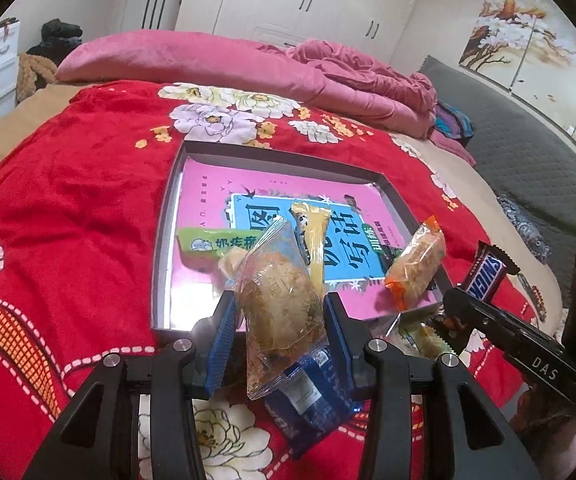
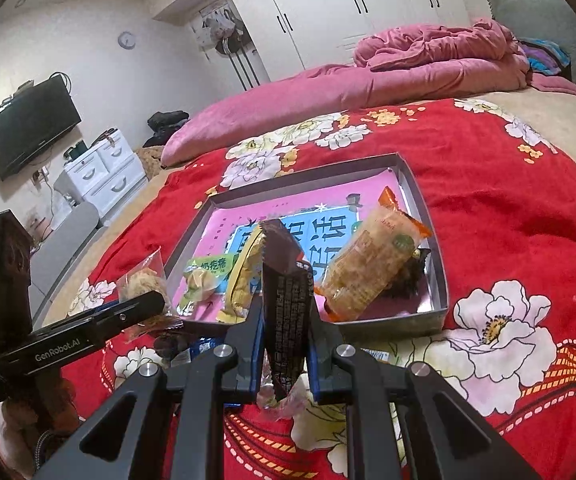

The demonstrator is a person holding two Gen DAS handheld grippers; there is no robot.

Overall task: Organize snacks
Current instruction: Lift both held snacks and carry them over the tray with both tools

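We've got the left gripper [image 1: 280, 312] with its fingers clamped on a clear pastry bag [image 1: 278, 296], held up over the near edge of the gray tray [image 1: 160, 248]. Our right gripper [image 2: 286, 320] pinches a Snickers bar [image 2: 286, 300] upright, at 3 o'clock of the left. Green, yellow [image 1: 312, 236] and orange packs [image 1: 416, 264] lie in the tray on the red bed blanket [image 1: 88, 184].

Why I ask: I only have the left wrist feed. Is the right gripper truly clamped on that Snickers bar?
Observer: Yes. The right wrist view shows the right gripper closed on the Snickers bar, a pad on each side, bar upright.
Operator: Anything hidden under the orange packet?
Observer: A dark item lies beneath the orange packet, in the near right corner of the box.
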